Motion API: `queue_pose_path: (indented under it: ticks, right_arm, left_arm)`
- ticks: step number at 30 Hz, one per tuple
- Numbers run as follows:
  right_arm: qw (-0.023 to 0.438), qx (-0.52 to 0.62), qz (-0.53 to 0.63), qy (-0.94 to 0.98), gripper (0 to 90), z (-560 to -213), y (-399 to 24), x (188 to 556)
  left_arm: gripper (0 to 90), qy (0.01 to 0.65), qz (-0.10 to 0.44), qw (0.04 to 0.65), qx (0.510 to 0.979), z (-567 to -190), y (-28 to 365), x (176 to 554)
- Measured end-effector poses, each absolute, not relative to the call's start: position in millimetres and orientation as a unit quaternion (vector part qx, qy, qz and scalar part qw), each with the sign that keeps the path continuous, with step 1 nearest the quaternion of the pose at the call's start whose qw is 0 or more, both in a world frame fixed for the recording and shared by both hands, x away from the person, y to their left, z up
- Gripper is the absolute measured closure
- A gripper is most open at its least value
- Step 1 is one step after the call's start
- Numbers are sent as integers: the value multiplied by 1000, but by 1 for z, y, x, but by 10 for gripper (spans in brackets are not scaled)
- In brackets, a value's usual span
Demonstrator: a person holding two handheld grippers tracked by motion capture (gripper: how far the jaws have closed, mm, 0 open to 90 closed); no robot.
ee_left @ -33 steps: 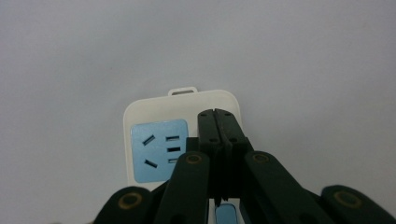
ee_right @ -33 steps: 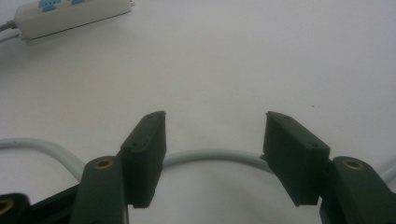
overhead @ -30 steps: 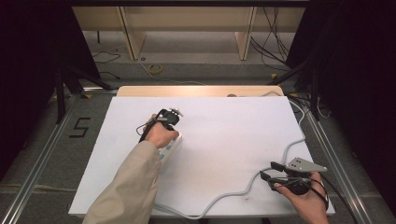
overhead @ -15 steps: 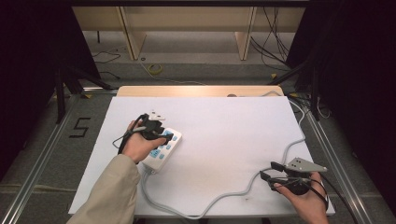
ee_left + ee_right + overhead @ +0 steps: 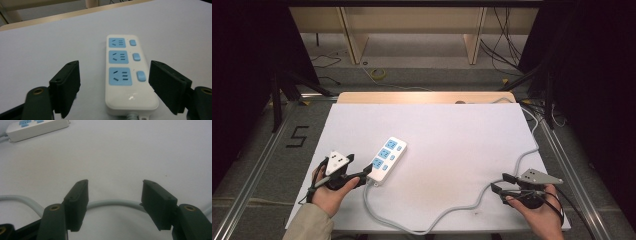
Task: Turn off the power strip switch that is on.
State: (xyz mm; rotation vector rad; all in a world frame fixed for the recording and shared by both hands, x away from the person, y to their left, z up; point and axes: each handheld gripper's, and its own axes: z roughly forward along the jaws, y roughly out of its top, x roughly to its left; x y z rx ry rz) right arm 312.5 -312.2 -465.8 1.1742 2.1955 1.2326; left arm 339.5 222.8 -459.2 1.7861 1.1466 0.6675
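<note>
High view: left gripper (image 5: 364, 175) has backed off the white three-socket power strip (image 5: 386, 153), jaws just opened wide, empty. Right gripper (image 5: 498, 182) unmoved, jaws spread over its grey cord (image 5: 472, 202).

The power strip (image 5: 386, 154) is white, with three light-blue socket panels in a row and three smaller light-blue switches beside them at 3 o'clock in the left gripper view; its cord (image 5: 447, 207) is pale grey. The desk (image 5: 452, 135) is covered in plain white, with a tan wooden edge showing at 12 o'clock. Both the left gripper (image 5: 362, 176) and the right gripper (image 5: 500, 183) are black, each topped with a grey plate, with brass-coloured screw holes by the fingers (image 5: 66, 86).
</note>
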Motion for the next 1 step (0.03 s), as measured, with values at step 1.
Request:
queue_pose_path:
  ticks: [1]
  right_arm:
    - [180,415,436,778,395,-466,-312,312]
  left_arm:
    - [224,468,273,440,716,-461,226,340]
